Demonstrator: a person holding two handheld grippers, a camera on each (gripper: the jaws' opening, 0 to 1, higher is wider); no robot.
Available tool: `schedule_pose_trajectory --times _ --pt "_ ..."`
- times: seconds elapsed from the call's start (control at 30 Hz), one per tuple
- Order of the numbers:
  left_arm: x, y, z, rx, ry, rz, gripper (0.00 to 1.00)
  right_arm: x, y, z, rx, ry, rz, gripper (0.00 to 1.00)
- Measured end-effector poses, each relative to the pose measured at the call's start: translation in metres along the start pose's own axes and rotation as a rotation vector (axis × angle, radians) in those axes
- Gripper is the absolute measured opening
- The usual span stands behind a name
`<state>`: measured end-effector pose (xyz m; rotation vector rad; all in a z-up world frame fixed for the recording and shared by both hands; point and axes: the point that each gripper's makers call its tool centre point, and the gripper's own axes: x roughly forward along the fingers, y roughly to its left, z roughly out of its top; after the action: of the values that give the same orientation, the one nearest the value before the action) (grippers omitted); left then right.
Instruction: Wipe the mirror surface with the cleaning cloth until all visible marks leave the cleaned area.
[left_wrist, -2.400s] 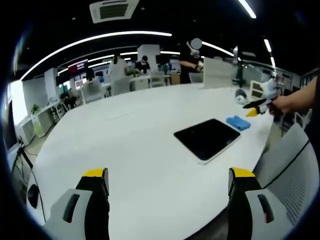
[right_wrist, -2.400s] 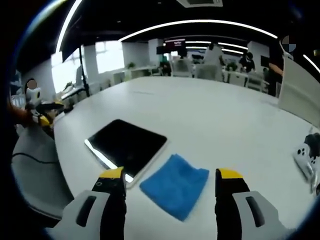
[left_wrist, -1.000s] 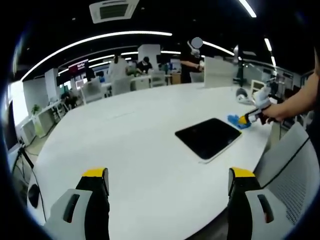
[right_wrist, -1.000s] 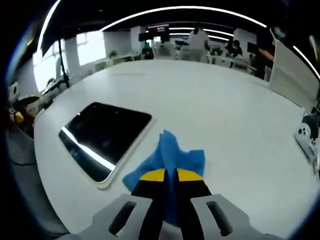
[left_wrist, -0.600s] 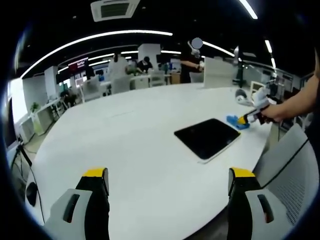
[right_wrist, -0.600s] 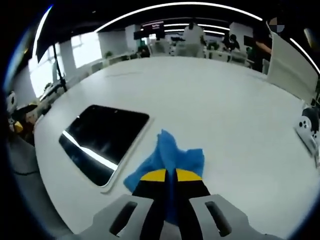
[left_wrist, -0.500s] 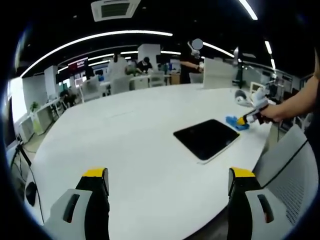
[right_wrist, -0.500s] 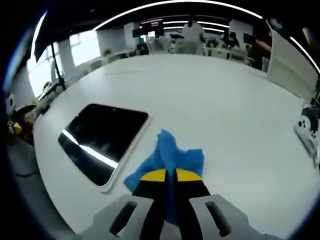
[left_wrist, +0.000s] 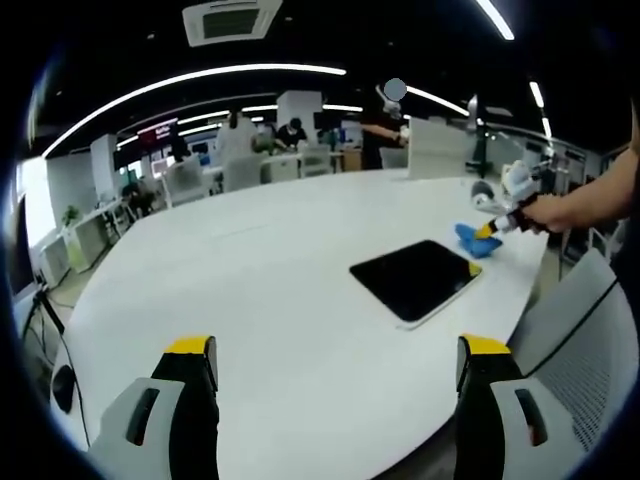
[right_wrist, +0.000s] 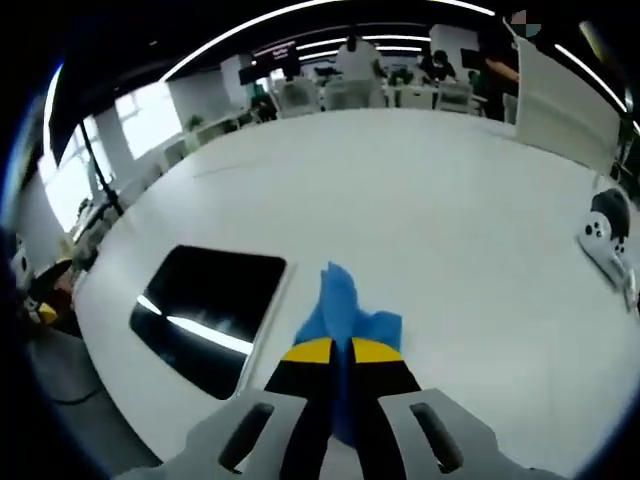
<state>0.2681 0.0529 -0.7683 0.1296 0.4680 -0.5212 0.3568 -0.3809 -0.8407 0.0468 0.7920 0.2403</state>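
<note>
The mirror (left_wrist: 414, 280) is a dark rectangular panel with a pale rim, lying flat on the white table (left_wrist: 260, 290); in the right gripper view the mirror (right_wrist: 205, 315) lies left of the jaws. My right gripper (right_wrist: 333, 352) is shut on the blue cleaning cloth (right_wrist: 345, 305), which hangs lifted off the table just right of the mirror's edge. In the left gripper view the right gripper (left_wrist: 490, 229) holds the blue cloth (left_wrist: 470, 240) beyond the mirror's far corner. My left gripper (left_wrist: 335, 350) stands open over the table's near part, with nothing between its jaws.
A white and black device (right_wrist: 603, 240) lies on the table at the far right. A grey mesh chair (left_wrist: 580, 330) stands by the table's edge near the mirror. A white upright panel (left_wrist: 435, 145) and seated people are at the far side.
The right gripper closed on the blue cloth and has since lifted it off the table. The left gripper has stayed open and nearly still.
</note>
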Motion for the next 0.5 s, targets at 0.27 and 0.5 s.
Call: schedule_pose_trajectory --times 0.27,0.5 --pt "0.000 0.000 0.000 -0.004 0.000 -0.004 1.00 -0.007 -0.002 0.014 0.023 -0.019 0.000 0.00" --pt "0.000 -0.001 0.000 -0.005 -0.001 -0.005 1.00 -0.004 0.001 0.017 0.029 -0.009 0.008 0.00"
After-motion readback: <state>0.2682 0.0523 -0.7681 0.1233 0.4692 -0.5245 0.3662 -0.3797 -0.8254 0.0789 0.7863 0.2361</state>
